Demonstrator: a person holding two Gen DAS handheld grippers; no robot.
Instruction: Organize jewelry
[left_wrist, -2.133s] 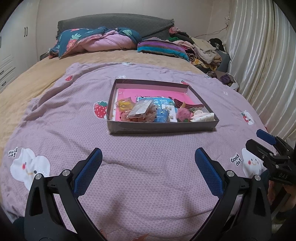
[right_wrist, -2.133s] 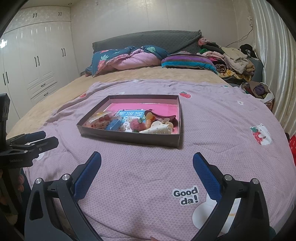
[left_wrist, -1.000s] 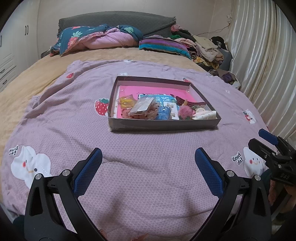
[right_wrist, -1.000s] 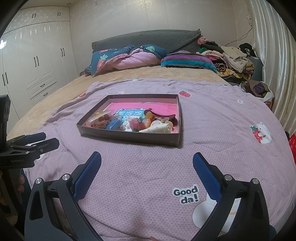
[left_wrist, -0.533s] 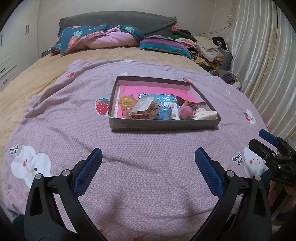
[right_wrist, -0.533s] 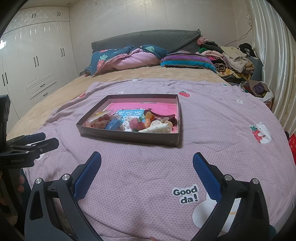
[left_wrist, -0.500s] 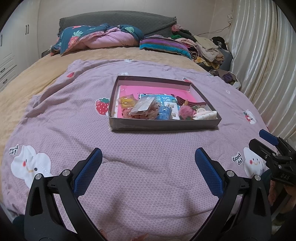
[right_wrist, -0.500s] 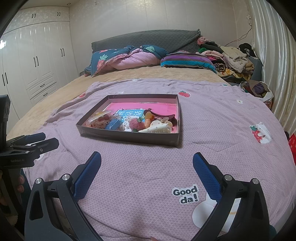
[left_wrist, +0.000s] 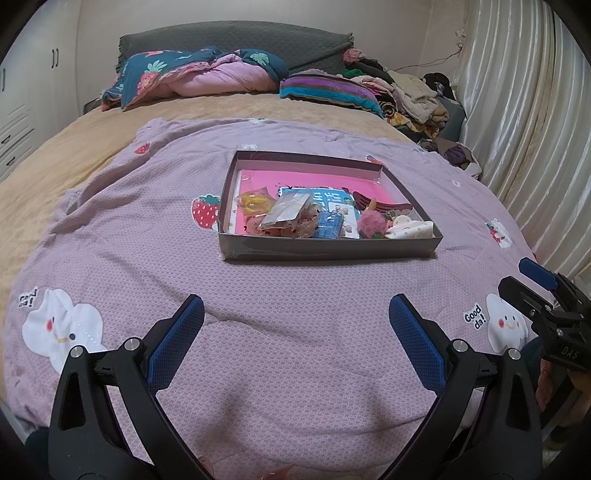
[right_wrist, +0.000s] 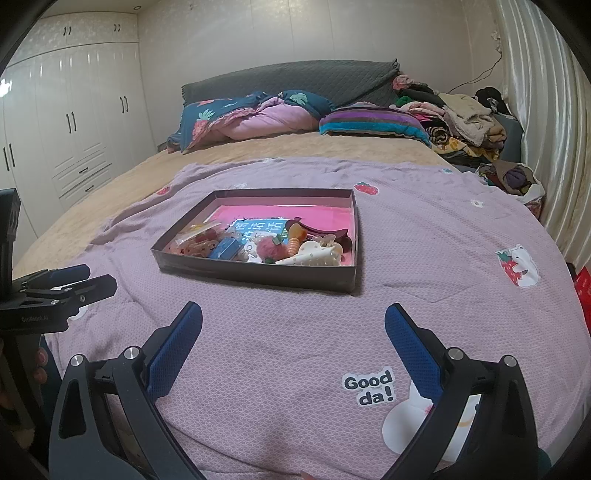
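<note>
Two grippers hang over the near end of the bed, and I have both spread wide with nothing between the fingers. My left gripper (left_wrist: 295, 314) shows its blue pads (left_wrist: 176, 342) parted above the lilac quilt (left_wrist: 295, 369); my right gripper (right_wrist: 293, 317) stands the same way, fingers apart over the quilt near the "Good da!" print (right_wrist: 369, 388). From the left camera I see the right gripper at the right edge, and from the right camera the left one sits at the left edge, a hand (right_wrist: 38, 365) partly visible beneath it.

Ahead of both, well apart from the fingertips, lies the tray (left_wrist: 328, 251), a shallow dark box with a pink floor, flat on the quilt. I see its contents crowded toward the near wall: a yellow piece (left_wrist: 253, 202), a clear packet (left_wrist: 288, 212), a blue box (left_wrist: 330, 225), a pink pompom (left_wrist: 371, 223) and a cream clip (left_wrist: 410, 230) in the near right corner. A blue card (right_wrist: 260, 227) lies under them. The far part of the pink floor is bare.

Pillows (right_wrist: 251, 118) and a clothes pile (right_wrist: 458, 114) sit at the head of the bed, a wardrobe (right_wrist: 74, 122) on the left, a curtain (left_wrist: 524, 110) on the right.
</note>
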